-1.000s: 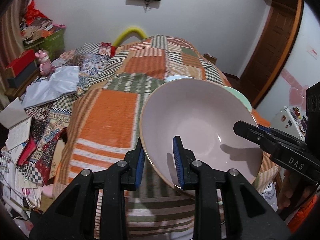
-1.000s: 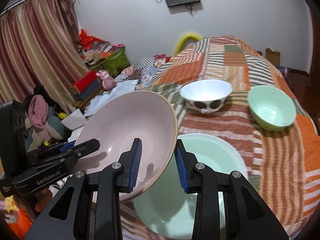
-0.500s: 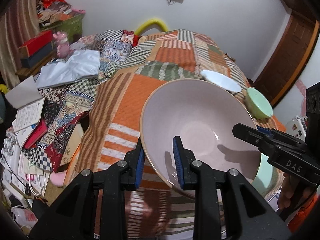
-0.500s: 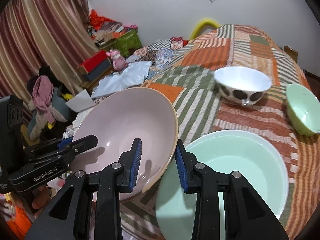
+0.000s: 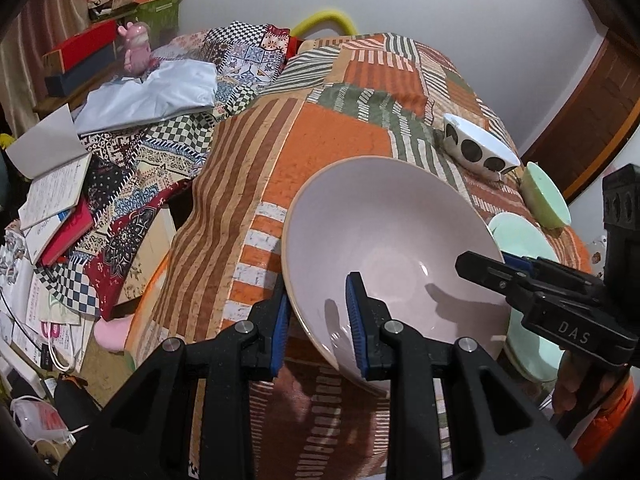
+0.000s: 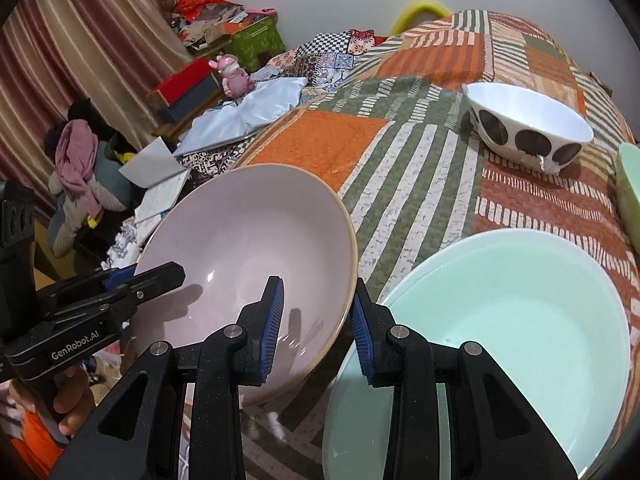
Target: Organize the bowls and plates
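Note:
A large pink bowl [image 5: 392, 256] hangs above the near edge of the patchwork-covered surface [image 5: 328, 140], held from both sides. My left gripper [image 5: 316, 304] is shut on its left rim, one pad inside and one outside. On the opposite rim my right gripper [image 6: 318, 308] is shut the same way. Just right of the pink bowl [image 6: 248, 248] rests a large mint bowl [image 6: 500, 320]. Farther back stand a white bowl with black dots [image 6: 528, 120] and a small green bowl [image 5: 546, 200].
Left of the cover lie books and papers [image 5: 52, 196], a silver bag [image 5: 148, 96], a pink toy [image 5: 136, 48] and a red box [image 5: 80, 44]. A wooden door [image 5: 592, 120] stands at the right. A hand [image 6: 68, 404] holds the left gripper's handle.
Both grippers have sunk toward the cover with the pink bowl between them. The mint bowl now sits close beside the pink bowl's right rim. Neither grip has changed.

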Action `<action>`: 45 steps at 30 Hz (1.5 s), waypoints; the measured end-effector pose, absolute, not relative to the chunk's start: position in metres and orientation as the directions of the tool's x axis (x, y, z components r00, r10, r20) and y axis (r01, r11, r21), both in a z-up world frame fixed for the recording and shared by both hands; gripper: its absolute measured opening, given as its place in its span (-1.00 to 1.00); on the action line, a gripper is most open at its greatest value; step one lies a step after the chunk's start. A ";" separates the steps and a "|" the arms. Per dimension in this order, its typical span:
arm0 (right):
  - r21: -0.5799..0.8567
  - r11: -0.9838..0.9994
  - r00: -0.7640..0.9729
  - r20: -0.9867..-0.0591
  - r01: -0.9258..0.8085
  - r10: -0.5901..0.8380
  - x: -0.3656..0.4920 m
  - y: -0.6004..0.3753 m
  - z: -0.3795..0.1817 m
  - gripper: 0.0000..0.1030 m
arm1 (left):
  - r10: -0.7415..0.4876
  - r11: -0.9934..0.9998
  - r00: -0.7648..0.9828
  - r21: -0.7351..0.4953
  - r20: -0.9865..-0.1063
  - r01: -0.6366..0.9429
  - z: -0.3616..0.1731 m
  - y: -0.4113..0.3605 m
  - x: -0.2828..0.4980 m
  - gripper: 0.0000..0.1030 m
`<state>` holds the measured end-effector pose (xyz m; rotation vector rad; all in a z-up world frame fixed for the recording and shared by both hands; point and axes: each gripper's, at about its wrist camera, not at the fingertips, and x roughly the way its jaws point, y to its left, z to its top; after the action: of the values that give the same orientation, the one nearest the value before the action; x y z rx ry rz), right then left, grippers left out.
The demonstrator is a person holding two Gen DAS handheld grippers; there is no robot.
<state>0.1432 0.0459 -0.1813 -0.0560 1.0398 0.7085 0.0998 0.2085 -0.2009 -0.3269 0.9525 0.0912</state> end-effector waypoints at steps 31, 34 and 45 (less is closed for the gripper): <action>0.217 0.868 0.544 -0.703 -0.447 0.457 0.143 -0.078 -0.114 -0.40 | 0.006 0.986 0.696 -0.113 -0.718 -0.126 -0.121 0.134 0.105 -0.12; 0.196 0.886 0.579 -0.695 -0.419 0.427 0.145 -0.101 -0.108 -0.40 | -0.020 0.990 0.714 -0.113 -0.700 -0.083 -0.112 0.109 0.116 0.05; 0.175 0.941 0.641 -0.694 -0.291 0.327 0.171 -0.189 -0.097 -0.39 | -0.096 0.994 0.705 -0.100 -0.703 0.036 -0.100 0.017 0.174 0.06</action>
<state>0.1708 -0.1892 -0.0974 0.0483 0.8011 0.3528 0.1739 0.0174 -0.1001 -0.0808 0.7854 -0.0736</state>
